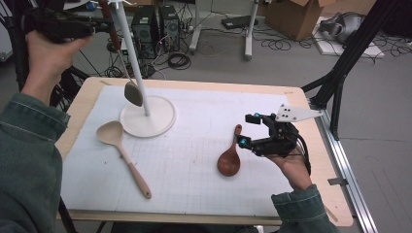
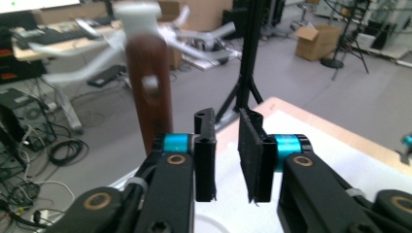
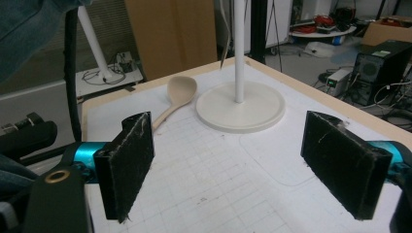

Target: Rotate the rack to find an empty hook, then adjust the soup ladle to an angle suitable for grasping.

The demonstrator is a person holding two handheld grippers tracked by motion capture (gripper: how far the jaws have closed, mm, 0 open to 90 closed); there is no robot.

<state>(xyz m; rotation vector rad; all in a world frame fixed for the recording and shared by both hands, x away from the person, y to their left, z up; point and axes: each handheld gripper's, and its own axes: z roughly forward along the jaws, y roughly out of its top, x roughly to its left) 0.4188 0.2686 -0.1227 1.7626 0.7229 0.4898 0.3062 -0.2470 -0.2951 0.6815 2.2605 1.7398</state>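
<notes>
Spoon rack (image 1: 147,116), a white pole on a round white base, stands on the white mat (image 1: 194,160) toward the far left of the tabletop (image 1: 318,191), its base well inside the mat's far edge and close to the mat's left side. The mat covers most of the tabletop and leaves a bare wooden border on all 4 sides, widest on the right. Between the base and the right border the mat lies open, a broad stretch of room.

A brown-handled spoon (image 1: 127,73) hangs on the rack beside the pole, its grey bowl dangling just above the base; in the left gripper view its dark handle (image 2: 149,97) hangs from a white hook, just beyond and left of the finger tips. The left gripper (image 1: 63,26) is held high over the far left corner, off the tabletop's edge; its fingers (image 2: 253,160) stand a narrow gap apart with nothing between them.

A beige spoon (image 1: 121,150) lies on the mat just left of the base, bowl nearly touching it, handle running toward the near edge. A dark wooden spoon (image 1: 230,158) lies right of centre, well apart from the rack. The right gripper (image 1: 250,131) rests low just beside it on the right, its fingers (image 3: 124,162) wide apart and empty.
</notes>
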